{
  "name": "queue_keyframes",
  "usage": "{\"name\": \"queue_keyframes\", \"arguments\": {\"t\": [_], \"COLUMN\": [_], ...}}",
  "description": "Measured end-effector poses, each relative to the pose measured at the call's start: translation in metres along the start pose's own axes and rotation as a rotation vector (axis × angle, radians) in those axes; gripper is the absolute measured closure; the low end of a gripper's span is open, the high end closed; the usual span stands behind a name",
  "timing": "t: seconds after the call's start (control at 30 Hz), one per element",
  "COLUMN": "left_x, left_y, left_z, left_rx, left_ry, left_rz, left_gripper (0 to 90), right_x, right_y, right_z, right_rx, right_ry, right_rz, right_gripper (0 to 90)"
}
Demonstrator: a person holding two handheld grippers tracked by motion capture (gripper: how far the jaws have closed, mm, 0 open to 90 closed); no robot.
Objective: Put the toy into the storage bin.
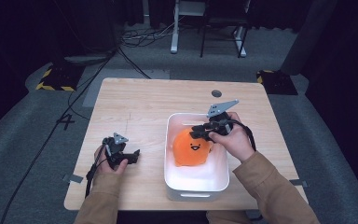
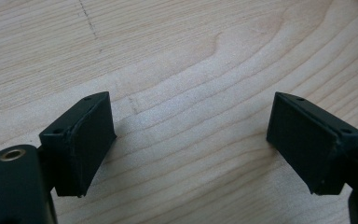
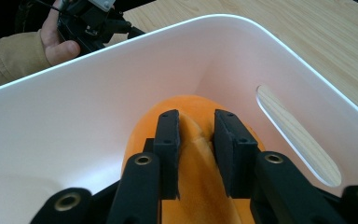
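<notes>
A: Where was the orange plush toy (image 1: 193,148) at this point?

B: Inside the white bin (image 1: 175,179), toward its far half, smiling face turned up to the high view. The right gripper (image 3: 196,140) had it: both jaws were pinched on a fold of the orange fabric, the ridge running straight away from the camera between them.

A: And which way did it lie from the jaws?

B: Directly under and between them. The toy's longer side seemed to run along the bin's length (hard to be sure, it's a soft lump). I judged the coming move turned on the bin's walls standing around the toy on every side, so the way clear was upward.

A: The other hand?

B: The left gripper (image 1: 121,154) rested on the wooden table (image 1: 135,107), just left of the bin, jaws set wide apart over bare wood, nothing between them. It was near, but the right was on the toy.

A: Counts?

B: One toy, one bin, two grippers, one slot handle (image 3: 298,135) seen in the bin wall.
</notes>
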State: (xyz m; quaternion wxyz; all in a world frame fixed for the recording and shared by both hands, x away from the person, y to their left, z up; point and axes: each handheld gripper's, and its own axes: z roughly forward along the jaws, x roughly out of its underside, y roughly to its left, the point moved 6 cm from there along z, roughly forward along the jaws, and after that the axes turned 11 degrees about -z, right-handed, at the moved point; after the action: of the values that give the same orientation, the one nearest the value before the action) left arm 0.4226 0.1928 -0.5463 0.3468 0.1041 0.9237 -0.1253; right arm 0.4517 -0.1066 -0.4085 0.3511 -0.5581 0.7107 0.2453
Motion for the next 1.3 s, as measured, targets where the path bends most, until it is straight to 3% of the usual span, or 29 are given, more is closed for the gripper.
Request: {"name": "queue_keyframes", "arguments": {"t": [0.2,0.6,1.13,1.3], "left_x": [0.000,0.000,0.000,-0.001], "left_y": [0.000,0.000,0.000,0.000], "left_z": [0.000,0.000,0.000,0.001], "left_rx": [0.000,0.000,0.005,0.009], "left_ry": [0.000,0.000,0.006,0.000], "left_rz": [-0.002,-0.001,0.002,0.004], "left_gripper": [15.3,15.3,15.0,14.6], "right_x": [0.000,-0.004,0.016,0.027], "right_y": [-0.002,-0.005,-0.027,-0.031], "right_z": [-0.008,-0.032,-0.088,-0.103], "right_rx": [0.007,0.063,0.238,0.283], "right_ry": [-0.044,-0.112,-0.178,-0.166], "right_rz": [0.015,0.021,0.080,0.090], "right_gripper": [64.8,54.4,36.6,31.8]}}
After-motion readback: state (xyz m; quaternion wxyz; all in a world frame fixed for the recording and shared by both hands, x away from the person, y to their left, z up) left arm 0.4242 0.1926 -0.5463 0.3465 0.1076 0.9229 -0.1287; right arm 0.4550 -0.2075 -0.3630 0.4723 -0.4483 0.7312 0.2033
